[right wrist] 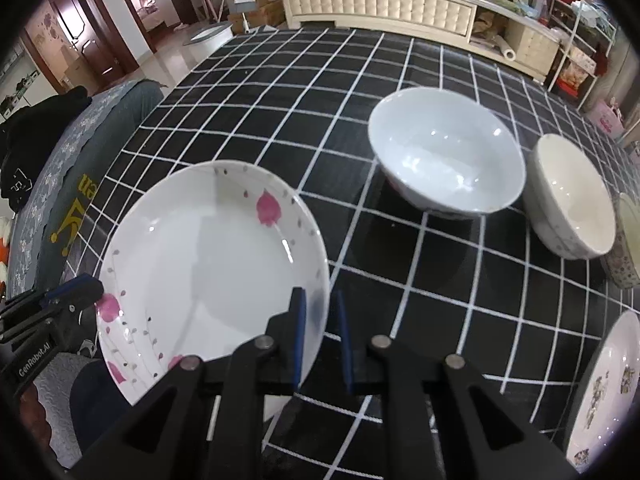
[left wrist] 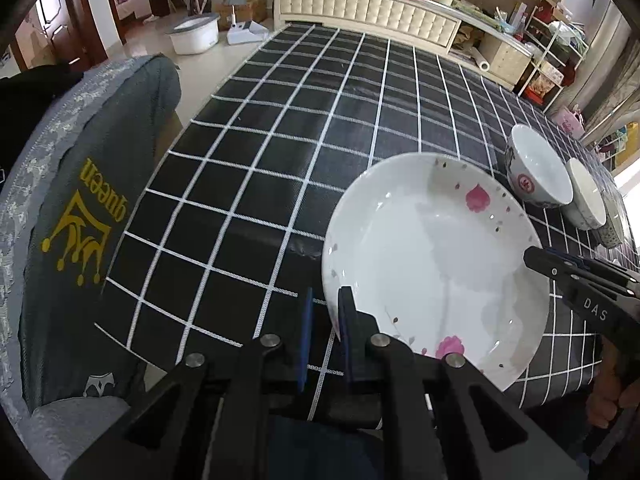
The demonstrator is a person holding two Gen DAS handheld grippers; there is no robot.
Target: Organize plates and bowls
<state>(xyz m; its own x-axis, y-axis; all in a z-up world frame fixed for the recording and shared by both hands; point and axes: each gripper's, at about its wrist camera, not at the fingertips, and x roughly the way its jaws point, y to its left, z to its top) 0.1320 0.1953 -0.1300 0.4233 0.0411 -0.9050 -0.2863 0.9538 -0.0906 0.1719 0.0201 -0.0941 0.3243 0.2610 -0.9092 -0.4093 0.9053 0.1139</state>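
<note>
Black checked tablecloth, grey chair cover, tufted cream cabinet.

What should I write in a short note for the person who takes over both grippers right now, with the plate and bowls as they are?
Left gripper: shut on the near left rim of the pink-flower plate.
Right gripper: shut on the same plate's right rim. It hangs over the near table edge.
Beyond it on the checked table: large white bowl, then cream bowl, side by side. A patterned container sits at the far right, and a second plate near right.
Done: nothing stacked yet.
Left: set this plate down, group plates, nest bowls.
</note>
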